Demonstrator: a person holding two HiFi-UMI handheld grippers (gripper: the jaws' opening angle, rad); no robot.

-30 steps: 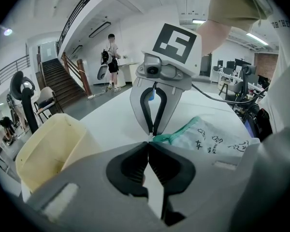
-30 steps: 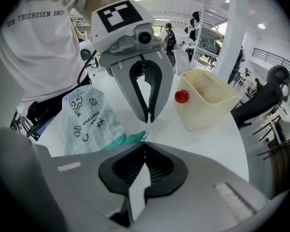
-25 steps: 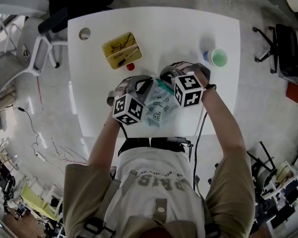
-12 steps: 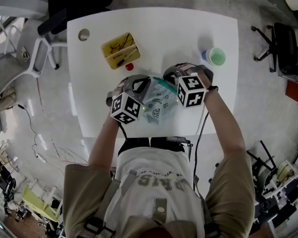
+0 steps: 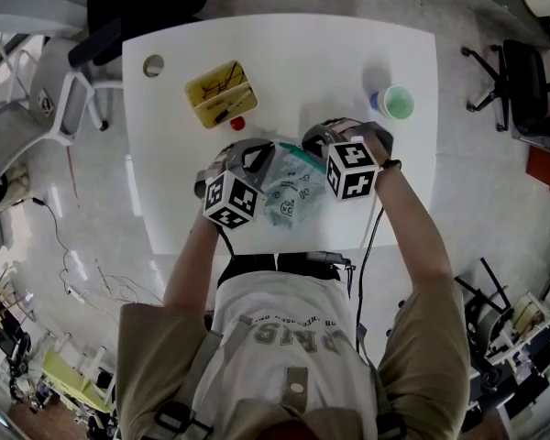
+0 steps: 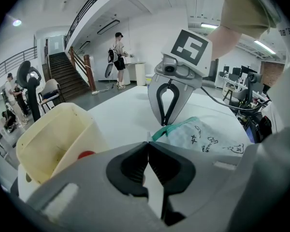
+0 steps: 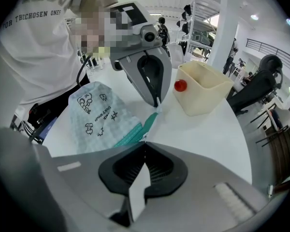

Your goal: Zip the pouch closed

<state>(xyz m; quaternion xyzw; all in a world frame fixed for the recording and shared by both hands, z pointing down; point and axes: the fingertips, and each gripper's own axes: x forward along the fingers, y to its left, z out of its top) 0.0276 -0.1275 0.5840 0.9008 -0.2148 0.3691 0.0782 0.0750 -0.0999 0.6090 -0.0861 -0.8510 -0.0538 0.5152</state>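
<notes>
Pinching the pouch (image 5: 291, 195) at opposite ends of its green zip (image 7: 130, 134): left tool (image 6: 148, 144) and right tool (image 7: 144, 143), both clamped on it. Pouch is over the worktop (image 5: 284, 62), near front edge.

We read "FOR THECHOSEN ONES" on the person's white shirt (image 7: 34, 47); the print on the pouch (image 7: 99, 114) is too small to read

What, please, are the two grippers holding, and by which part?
Both hold the pouch: the left gripper pinches one end of its teal zipper edge, the right gripper the other end.
</notes>
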